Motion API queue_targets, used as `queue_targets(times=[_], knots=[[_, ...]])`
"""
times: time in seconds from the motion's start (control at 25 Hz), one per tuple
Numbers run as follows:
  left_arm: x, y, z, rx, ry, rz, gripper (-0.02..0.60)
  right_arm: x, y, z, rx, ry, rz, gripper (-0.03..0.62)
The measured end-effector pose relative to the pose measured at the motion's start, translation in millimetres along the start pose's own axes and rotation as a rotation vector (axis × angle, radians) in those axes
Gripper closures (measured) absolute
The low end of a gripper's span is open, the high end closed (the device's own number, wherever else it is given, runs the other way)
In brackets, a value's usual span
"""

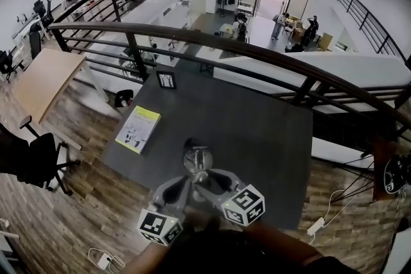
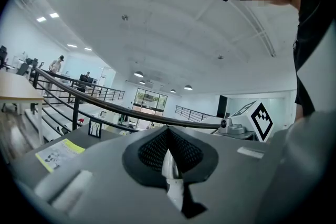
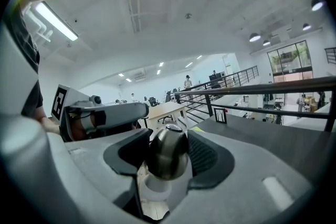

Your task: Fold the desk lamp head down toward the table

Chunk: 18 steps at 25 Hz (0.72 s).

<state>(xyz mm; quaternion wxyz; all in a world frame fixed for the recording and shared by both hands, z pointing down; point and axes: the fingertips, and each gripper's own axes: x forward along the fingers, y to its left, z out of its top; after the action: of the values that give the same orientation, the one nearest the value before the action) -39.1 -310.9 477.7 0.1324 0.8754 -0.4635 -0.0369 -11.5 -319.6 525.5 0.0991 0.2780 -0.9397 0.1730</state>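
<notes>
smooth rounded metal lamp head [image 1: 198, 159], light, probably slippery, is standing at the dark grey table's [image 1: 257, 131] near edge; left gripper [image 2: 168, 138] is clamping its slim white stem [image 2: 173, 181], right gripper's [image 3: 168, 136] wide-apart jaws are straddling the head, best gripping mid-dome.

Lamp head [image 3: 167, 150]: metal, brushed dark silver w/ a soft gloss, on a smooth white plastic collar [image 3: 157, 186]. Lamp stem [image 2: 171, 173] looks like the same glossy white plastic. Right gripper [image 3: 168, 139] and left gripper [image 2: 169, 147]: shells of matt grey plastic, smooth; pads [image 3: 206, 157] black, rubbery, w/ a rough mesh-like grain (v. clear in the left gripper view too). Marker cubes [image 1: 244, 205]: matt white w/ black print. Table [image 1: 263, 131]: dark grey top, matt, even. Booklet [image 1: 138, 129]: paper, yellow-green & white cover, slight sheen. Floor [image 1: 58, 215]: wood planks, brown, grainy. Railing [image 1: 212, 42]: dark, smooth, faint shine.
</notes>
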Motion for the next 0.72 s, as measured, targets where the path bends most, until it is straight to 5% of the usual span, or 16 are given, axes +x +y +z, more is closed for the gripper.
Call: queue_targets(times=[0.72], knots=[[-1, -7, -17, -0.034, 0.037, 0.001, 0.581, 3, 19, -63, -0.086, 0.142, -0.009, 0.391]])
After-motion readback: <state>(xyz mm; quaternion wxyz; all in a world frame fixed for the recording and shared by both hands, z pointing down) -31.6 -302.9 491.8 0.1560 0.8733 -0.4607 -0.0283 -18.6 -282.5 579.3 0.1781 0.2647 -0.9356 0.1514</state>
